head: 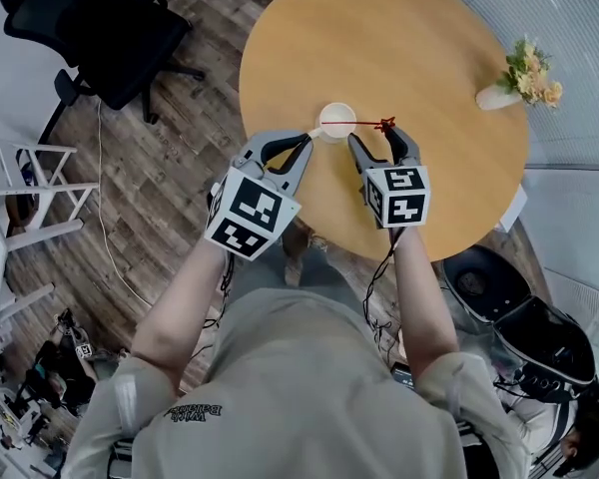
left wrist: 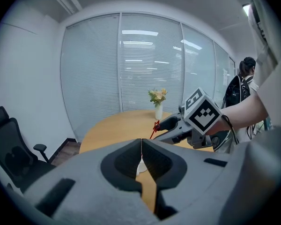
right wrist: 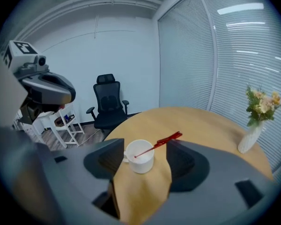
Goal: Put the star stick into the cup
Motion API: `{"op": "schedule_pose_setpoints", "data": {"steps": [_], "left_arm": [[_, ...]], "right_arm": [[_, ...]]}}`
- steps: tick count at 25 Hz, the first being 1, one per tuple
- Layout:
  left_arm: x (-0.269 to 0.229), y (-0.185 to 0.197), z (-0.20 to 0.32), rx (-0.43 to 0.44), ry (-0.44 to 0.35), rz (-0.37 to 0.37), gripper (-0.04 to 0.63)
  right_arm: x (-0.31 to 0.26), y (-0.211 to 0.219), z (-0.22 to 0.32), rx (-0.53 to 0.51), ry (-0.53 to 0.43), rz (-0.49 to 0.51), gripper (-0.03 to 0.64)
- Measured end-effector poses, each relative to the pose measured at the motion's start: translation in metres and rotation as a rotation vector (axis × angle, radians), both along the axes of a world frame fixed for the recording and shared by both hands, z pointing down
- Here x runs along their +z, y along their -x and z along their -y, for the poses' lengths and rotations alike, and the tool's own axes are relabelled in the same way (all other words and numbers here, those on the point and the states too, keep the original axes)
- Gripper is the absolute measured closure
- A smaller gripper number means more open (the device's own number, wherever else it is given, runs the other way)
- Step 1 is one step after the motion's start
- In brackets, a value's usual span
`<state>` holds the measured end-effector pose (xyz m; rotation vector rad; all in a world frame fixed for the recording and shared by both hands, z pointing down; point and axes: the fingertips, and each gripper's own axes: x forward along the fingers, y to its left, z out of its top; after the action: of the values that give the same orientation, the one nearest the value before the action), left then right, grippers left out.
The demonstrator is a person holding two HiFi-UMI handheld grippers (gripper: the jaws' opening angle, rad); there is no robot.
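A white cup [head: 336, 120] stands near the front edge of the round wooden table [head: 429, 28]. The red star stick [head: 359, 123] lies slanted in it, lower end inside, star end jutting over the rim to the right. My right gripper [head: 379, 140] is open. In the right gripper view its jaws stand apart on either side of the cup [right wrist: 140, 157] and the stick [right wrist: 158, 143], touching neither. My left gripper [head: 311, 138] is shut just left of the cup. I cannot tell whether it touches the cup. In the left gripper view the stick [left wrist: 154, 129] rises past the closed left gripper [left wrist: 141, 142].
A white vase of flowers [head: 509, 88] stands at the table's right side. A black office chair [head: 100, 28] sits on the wooden floor at the far left, with a white rack [head: 30, 188] nearer. Dark bags [head: 519, 317] lie at my right. A person [left wrist: 246, 74] stands beyond the table.
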<state>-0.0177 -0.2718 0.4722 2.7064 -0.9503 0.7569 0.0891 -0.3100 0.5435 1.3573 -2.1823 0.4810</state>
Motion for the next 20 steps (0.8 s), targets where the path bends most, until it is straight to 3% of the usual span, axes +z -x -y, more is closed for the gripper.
{"op": "schedule_pose_setpoints", "data": {"steps": [6,13,17,20], "left_arm": [[-0.002,-0.003,-0.009,0.002,0.002,-0.004,0.572],[0.001,-0.002,-0.037,0.024,0.007,0.006,0.572],[0.006,-0.005,-0.047,0.033,0.022,0.009,0.572],[0.0,-0.007,-0.049,0.046,0.005,0.014,0.572]], "right_arm": [[0.024,-0.023,-0.014,0.066,0.107,-0.019,0.351],[0.036,-0.029,-0.053,0.098,0.16,0.011,0.35],[0.034,-0.026,-0.066,0.102,0.167,0.051,0.351],[0.011,-0.023,-0.071,0.106,0.12,0.099,0.351]]}}
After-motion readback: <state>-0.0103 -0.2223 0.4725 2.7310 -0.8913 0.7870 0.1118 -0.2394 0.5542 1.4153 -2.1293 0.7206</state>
